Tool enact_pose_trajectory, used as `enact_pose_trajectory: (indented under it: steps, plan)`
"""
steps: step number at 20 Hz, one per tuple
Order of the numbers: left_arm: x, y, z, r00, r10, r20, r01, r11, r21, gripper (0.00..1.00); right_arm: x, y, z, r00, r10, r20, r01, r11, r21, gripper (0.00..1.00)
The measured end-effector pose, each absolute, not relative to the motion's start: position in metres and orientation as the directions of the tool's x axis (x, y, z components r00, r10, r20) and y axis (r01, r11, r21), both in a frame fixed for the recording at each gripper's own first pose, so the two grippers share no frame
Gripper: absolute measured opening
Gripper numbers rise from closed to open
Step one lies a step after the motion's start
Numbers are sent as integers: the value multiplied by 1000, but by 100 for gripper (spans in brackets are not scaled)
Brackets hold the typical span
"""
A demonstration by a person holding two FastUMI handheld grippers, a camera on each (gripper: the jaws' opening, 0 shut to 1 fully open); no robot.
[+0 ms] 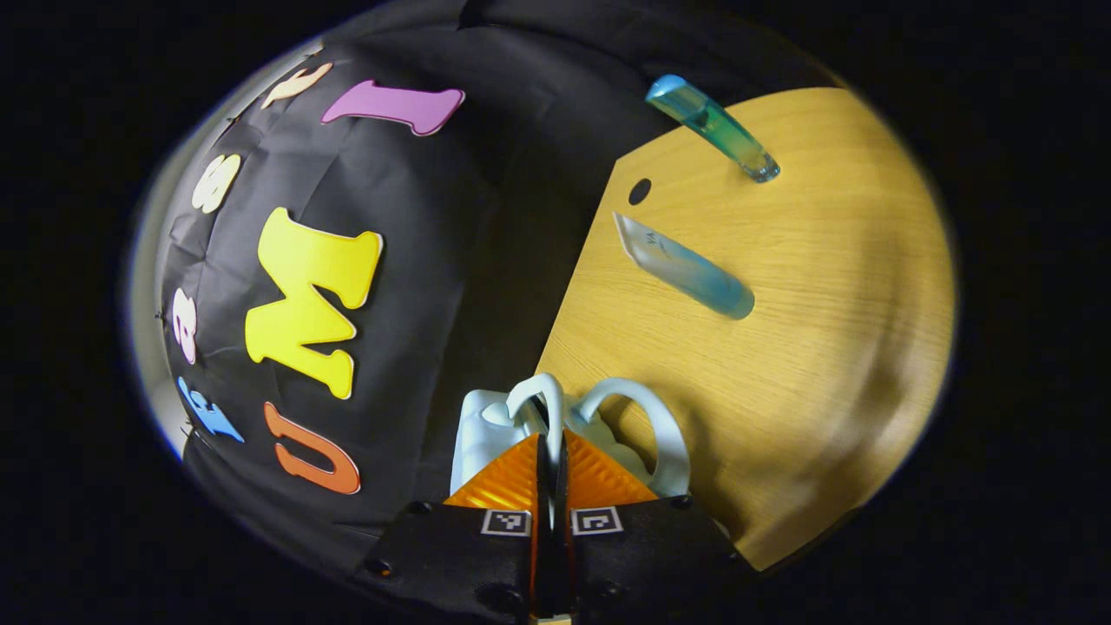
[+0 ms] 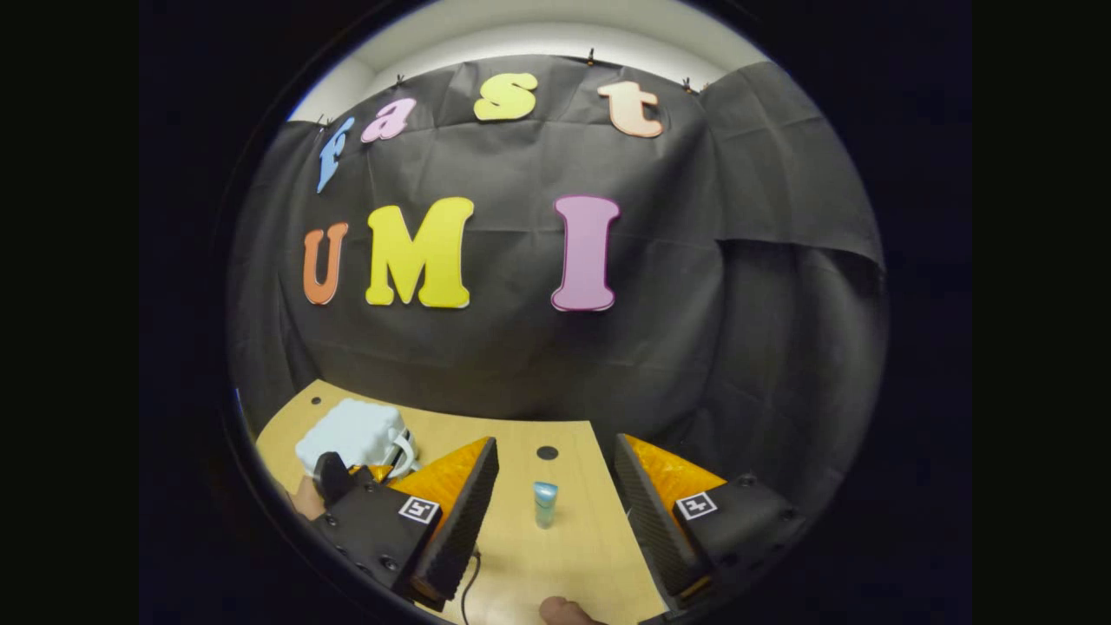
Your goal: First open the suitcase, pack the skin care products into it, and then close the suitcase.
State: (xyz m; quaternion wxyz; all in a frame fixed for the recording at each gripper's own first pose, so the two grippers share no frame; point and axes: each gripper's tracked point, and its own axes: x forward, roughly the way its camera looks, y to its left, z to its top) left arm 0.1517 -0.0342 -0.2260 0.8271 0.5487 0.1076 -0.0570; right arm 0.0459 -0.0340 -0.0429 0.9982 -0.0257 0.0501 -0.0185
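Black cloth wall [image 2: 521,347], light wooden table [image 1: 825,347], dim booth

Nothing readable is showing: the white tube [image 1: 686,265] at the centre right of the left gripper view is carrying a faint, illegible mark, and the tools' square coded tags [image 1: 506,522] are bearing patterns, not words.
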Motion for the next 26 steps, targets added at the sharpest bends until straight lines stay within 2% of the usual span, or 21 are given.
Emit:
enact_pose_trajectory:
  steps: [5,12,18,24,26]
  plan:
    - [140,-17,-195,977,-18,-213,195,485,852,3,37,9,-11,997,-68,-38,66,996,-63,80]
    - [121,41,-115,992,-36,-119,112,677,727,2,43,47,28,990,-137,29,139,988,-64,80]
    - [102,152,-63,999,31,-42,4,757,653,2,46,89,32,987,-149,51,153,986,-69,80]
    - [105,276,-75,996,81,-40,-41,796,604,3,46,130,9,993,-118,5,118,988,-99,80]
    - [111,314,-89,991,109,-78,-41,803,595,2,47,137,4,993,-114,-14,113,989,-93,80]
